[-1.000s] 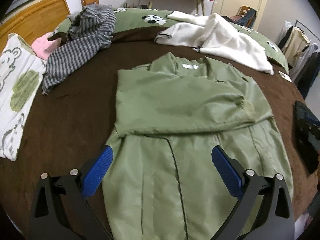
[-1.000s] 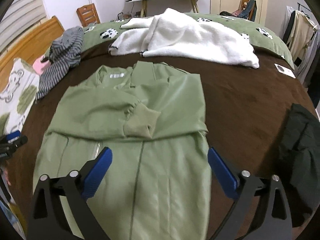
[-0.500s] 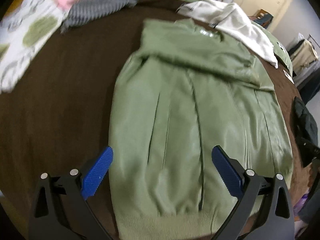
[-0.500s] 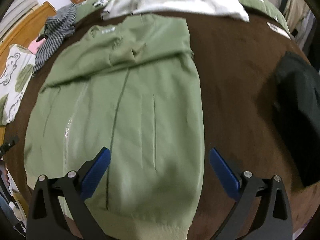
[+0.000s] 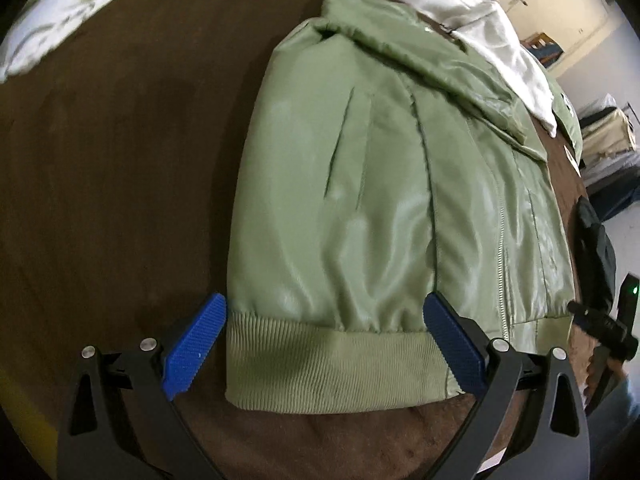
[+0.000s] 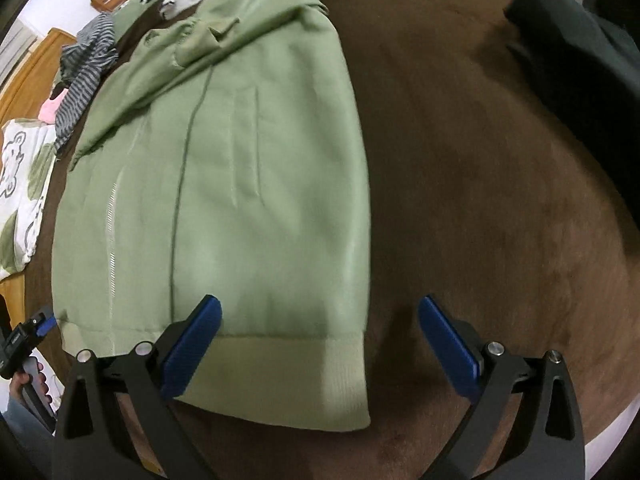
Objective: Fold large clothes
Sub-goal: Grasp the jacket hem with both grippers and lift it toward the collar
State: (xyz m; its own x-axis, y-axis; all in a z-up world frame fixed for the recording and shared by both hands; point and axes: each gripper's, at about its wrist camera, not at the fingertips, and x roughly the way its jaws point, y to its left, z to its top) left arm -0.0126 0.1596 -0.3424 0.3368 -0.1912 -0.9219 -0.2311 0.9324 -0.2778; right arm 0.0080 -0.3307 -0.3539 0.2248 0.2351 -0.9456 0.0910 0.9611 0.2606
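Observation:
A light green zip jacket (image 5: 380, 184) (image 6: 224, 184) lies flat on the brown bedcover, its sleeves folded across the chest at the far end. Its ribbed hem (image 5: 332, 364) (image 6: 280, 376) is nearest me. My left gripper (image 5: 324, 344) is open, its blue pads either side of the hem's left part. My right gripper (image 6: 320, 346) is open over the hem's right corner, its right pad above bare bedcover. The left gripper (image 6: 24, 340) also shows at the right wrist view's left edge; the right gripper's black body (image 5: 600, 320) shows at the left wrist view's right edge.
A white fleece garment (image 5: 492, 36) lies beyond the jacket. A dark garment (image 6: 580, 36) (image 5: 596, 248) sits to the jacket's right. A striped grey garment (image 6: 84, 72) and a bear-print cloth (image 6: 20, 184) lie at the left. A hand (image 6: 24, 384) holds the left gripper's handle.
Both grippers have pulled back and dropped toward the near edge of the bed, from over the jacket's body to its ribbed hem. The jacket has not moved.

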